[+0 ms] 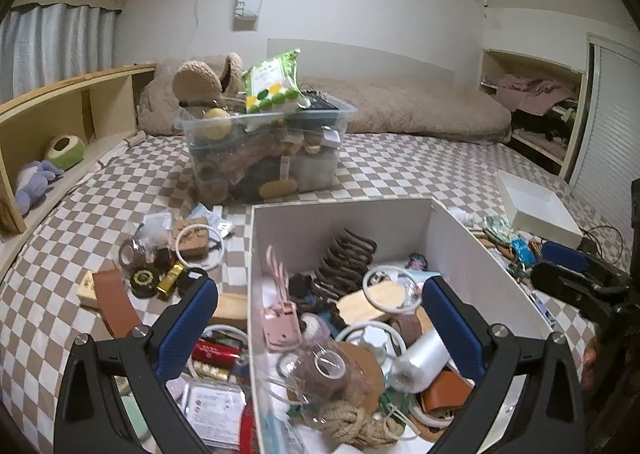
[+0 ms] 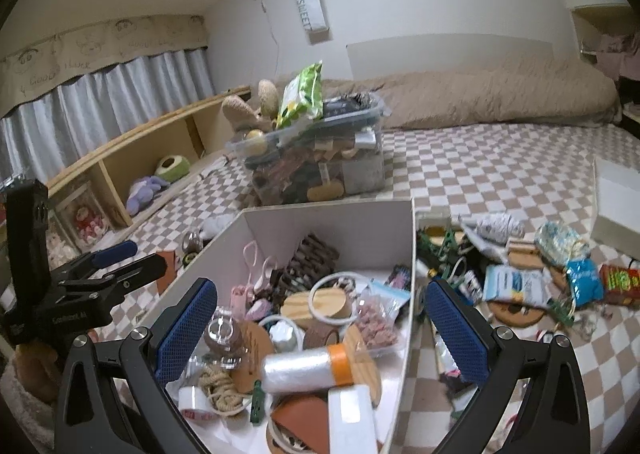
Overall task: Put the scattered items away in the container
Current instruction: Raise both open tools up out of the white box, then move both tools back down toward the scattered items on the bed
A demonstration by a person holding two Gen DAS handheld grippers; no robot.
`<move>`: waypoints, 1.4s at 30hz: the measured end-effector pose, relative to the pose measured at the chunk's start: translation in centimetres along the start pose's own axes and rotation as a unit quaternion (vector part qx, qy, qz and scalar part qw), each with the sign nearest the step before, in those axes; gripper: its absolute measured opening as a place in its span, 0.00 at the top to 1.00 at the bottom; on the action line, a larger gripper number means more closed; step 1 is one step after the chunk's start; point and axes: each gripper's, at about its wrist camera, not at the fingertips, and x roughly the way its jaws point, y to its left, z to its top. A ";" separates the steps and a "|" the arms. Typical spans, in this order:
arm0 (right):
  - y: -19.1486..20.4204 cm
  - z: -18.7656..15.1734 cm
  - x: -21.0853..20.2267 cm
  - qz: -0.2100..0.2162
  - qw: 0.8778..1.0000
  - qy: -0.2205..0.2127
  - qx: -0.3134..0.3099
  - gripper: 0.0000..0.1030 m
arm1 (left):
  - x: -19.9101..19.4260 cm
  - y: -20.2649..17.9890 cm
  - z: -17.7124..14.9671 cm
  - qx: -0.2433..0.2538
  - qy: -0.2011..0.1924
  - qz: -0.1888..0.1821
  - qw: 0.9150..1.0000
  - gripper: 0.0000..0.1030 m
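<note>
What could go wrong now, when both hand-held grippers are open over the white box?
1. The white box is already heaped; the plastic roll lies on top and may roll out.
2. The left hand-held gripper straddles the box wall, so lowering it may knock the box.
3. The packets beside the right hand-held gripper overlap, so one grasp may drag its neighbours.

left hand-held gripper [image 1: 318,310]: jaws wide apart, empty | right hand-held gripper [image 2: 320,314]: jaws wide apart, empty
</note>
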 end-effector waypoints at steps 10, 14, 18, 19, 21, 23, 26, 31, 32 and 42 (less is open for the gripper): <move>-3.2 3.6 -1.2 -0.035 0.999 -0.028 0.028 0.00 | -1.0 2.6 3.5 -0.019 -0.022 0.033 0.999 0.00; -4.7 5.1 -1.2 -0.056 0.997 -0.037 0.035 0.00 | -0.8 4.2 5.1 -0.041 -0.019 0.047 0.998 0.00; -6.4 6.2 -0.9 -0.072 0.996 -0.040 0.046 0.00 | -0.3 5.7 6.7 -0.064 -0.024 0.064 0.996 0.00; -6.9 6.5 -0.8 -0.078 0.995 -0.041 0.049 0.00 | -0.1 6.0 7.0 -0.070 -0.025 0.069 0.995 0.00; -7.9 6.7 -0.6 -0.087 0.994 -0.043 0.056 0.00 | 0.5 6.6 7.7 -0.080 -0.025 0.077 0.994 0.00; -9.0 6.8 -0.4 -0.096 0.992 -0.043 0.067 0.00 | 1.0 7.1 8.2 -0.087 -0.027 0.085 0.992 0.00; -10.6 6.8 -0.2 -0.110 0.990 -0.042 0.077 0.00 | 2.2 7.9 8.5 -0.100 -0.024 0.104 0.989 0.00; -14.3 6.1 0.1 -0.134 0.984 -0.048 0.105 0.00 | 4.6 9.2 7.4 -0.124 0.005 0.118 0.985 0.00; -15.0 6.0 0.3 -0.139 0.983 -0.046 0.111 0.00 | 5.0 9.5 7.0 -0.128 0.011 0.123 0.984 0.00; -21.2 3.2 1.1 -0.215 0.963 -0.033 0.161 0.00 | 8.1 13.4 4.0 -0.152 0.048 0.170 0.972 0.00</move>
